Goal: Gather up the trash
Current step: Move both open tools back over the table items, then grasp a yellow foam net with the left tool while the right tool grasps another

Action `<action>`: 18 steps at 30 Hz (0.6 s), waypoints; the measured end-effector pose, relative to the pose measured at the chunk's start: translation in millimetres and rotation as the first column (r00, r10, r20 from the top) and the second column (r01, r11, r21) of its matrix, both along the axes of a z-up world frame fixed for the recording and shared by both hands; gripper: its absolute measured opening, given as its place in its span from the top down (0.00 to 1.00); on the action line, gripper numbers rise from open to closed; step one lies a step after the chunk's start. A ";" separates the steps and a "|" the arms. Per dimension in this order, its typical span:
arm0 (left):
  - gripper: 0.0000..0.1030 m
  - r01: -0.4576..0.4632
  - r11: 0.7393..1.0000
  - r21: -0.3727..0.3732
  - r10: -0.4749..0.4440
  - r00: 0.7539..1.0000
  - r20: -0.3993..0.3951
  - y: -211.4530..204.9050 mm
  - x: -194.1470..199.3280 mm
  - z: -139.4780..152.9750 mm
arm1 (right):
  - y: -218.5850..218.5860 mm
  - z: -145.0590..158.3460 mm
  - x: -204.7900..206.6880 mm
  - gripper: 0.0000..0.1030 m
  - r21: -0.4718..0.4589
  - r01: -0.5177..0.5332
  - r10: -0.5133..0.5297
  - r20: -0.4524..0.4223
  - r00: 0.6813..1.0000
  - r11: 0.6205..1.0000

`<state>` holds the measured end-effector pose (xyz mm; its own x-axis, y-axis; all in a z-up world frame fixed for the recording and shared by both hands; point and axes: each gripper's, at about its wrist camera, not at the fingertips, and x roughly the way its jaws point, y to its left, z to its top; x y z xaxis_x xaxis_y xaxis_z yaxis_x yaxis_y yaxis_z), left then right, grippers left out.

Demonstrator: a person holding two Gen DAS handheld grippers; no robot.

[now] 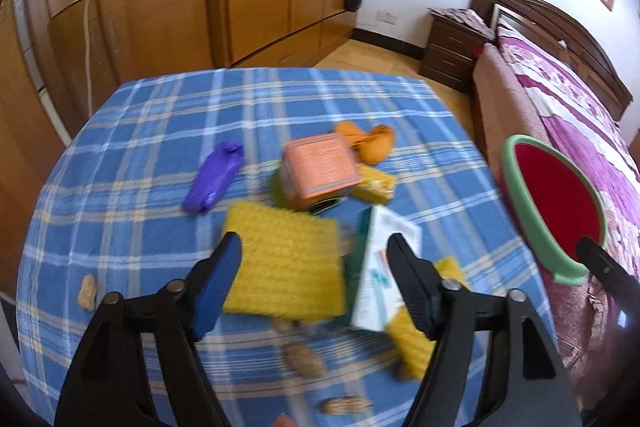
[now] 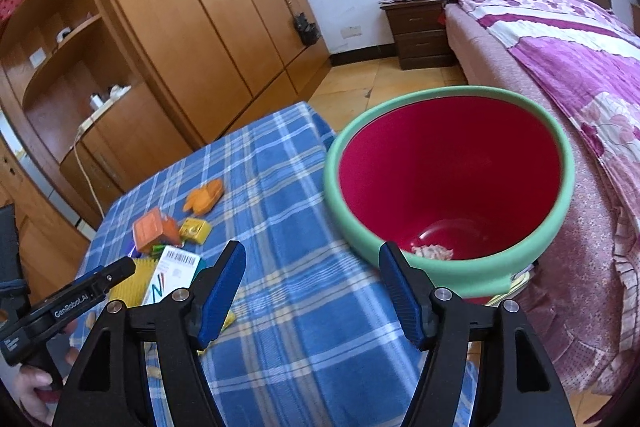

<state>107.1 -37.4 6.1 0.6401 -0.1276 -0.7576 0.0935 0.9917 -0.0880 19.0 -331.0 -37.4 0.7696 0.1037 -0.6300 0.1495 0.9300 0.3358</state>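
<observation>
Judging by the red plastic bin with a green rim (image 2: 448, 183), collection has barely begun: only a few scraps lie at its bottom. Most trash remains on the blue plaid tablecloth (image 1: 140, 147), a yellow knitted square (image 1: 284, 263) and white carton (image 1: 380, 267) at twelve o'clock of the left gripper (image 1: 314, 259). Both it and the right gripper (image 2: 312, 267) gape empty.

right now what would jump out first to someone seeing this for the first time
The big red bin with a green rim stands off the table's right edge, beside the bed, with only a few scraps at its bottom. On the blue checked tablecloth lies a heap of litter: an orange box, a yellow cloth and a white carton. Both grippers hang open over it, empty.
</observation>
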 end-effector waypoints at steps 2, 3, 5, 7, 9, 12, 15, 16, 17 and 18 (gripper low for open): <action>0.26 -0.018 1.000 0.005 0.018 1.000 -0.007 8.0 1.1 -6.2 | 4.1 -2.0 0.7 0.31 -0.001 -0.009 0.009 -0.006 1.000 1.000; 0.26 -0.026 1.000 0.008 0.026 1.000 -0.013 11.4 2.3 -9.4 | 6.2 -3.2 0.9 0.31 -0.001 -0.014 0.014 -0.009 1.000 1.000; 0.26 -0.042 0.999 0.012 0.043 0.999 -0.026 17.5 4.1 -16.1 | 11.2 -5.9 1.9 0.31 -0.001 -0.025 0.025 -0.017 1.000 1.000; 0.26 -0.058 0.998 0.011 0.059 0.997 -0.043 23.1 5.5 -23.1 | 16.3 -7.9 2.5 0.31 -0.004 -0.037 0.037 -0.025 0.999 0.999; 0.26 -0.070 0.998 0.005 0.070 0.996 -0.059 28.2 7.1 -29.4 | 20.0 -9.8 2.7 0.31 -0.006 -0.048 0.048 -0.031 0.998 0.999; 0.26 -0.079 0.997 -0.012 0.078 0.994 -0.079 33.2 9.9 -38.1 | 27.3 -13.3 5.0 0.31 -0.007 -0.067 0.066 -0.043 0.997 0.998; 0.26 -0.084 0.995 -0.059 0.077 0.991 -0.106 37.2 13.3 -43.9 | 35.0 -18.6 7.8 0.31 -0.005 -0.091 0.091 -0.061 0.994 0.996; 0.26 -0.090 0.993 -0.078 0.081 0.990 -0.113 38.4 14.0 -45.0 | 37.4 -20.2 8.5 0.31 -0.006 -0.098 0.098 -0.067 0.993 0.995; 0.26 -0.095 0.991 -0.098 0.083 0.989 -0.120 39.7 14.7 -45.9 | 40.2 -21.9 9.7 0.31 -0.007 -0.106 0.105 -0.072 0.992 0.994; 0.27 -0.096 0.989 -0.111 0.083 0.989 -0.123 40.3 14.9 -45.8 | 43.4 -23.6 10.4 0.31 -0.008 -0.114 0.113 -0.078 0.991 0.993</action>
<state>122.0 2.8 -39.7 0.5604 -0.1658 -0.8114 -0.0130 0.9779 -0.2088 29.4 -287.6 -61.0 0.7021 0.1793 -0.6891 0.0678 0.9465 0.3154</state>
